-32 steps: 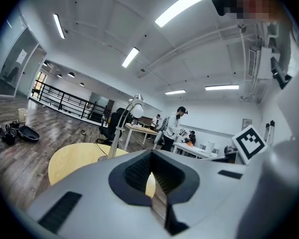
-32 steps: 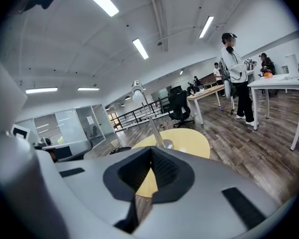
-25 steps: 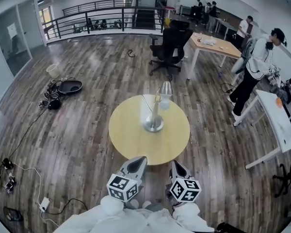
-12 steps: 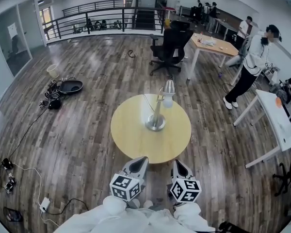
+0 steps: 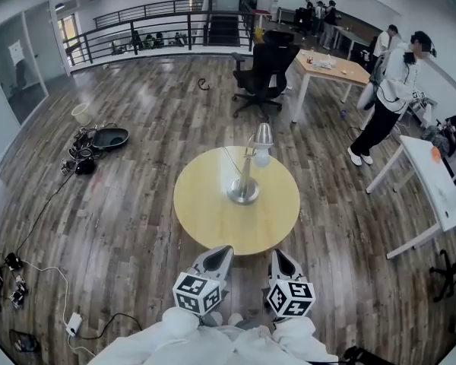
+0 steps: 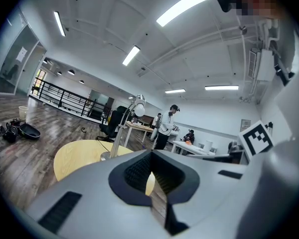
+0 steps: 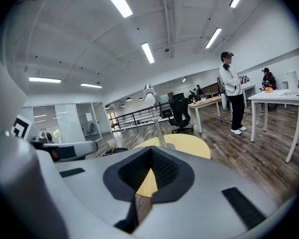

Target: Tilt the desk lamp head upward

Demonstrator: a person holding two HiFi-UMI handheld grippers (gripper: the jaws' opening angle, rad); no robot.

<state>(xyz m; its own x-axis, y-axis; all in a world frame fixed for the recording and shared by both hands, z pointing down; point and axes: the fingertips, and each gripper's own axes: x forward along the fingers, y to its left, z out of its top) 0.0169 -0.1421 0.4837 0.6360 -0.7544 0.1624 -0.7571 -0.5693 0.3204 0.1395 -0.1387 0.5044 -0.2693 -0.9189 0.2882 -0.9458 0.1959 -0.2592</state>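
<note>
One desk lamp stands on one round bench; the left tool and right tool, both closed and empty, hang near its edge.

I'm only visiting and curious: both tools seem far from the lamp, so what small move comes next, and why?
Probably move the right gripper forward over the table toward the lamp head and open its jaws. It and the left gripper are both shut at the table's near edge, well short of the lamp, whose head faces down.
</note>
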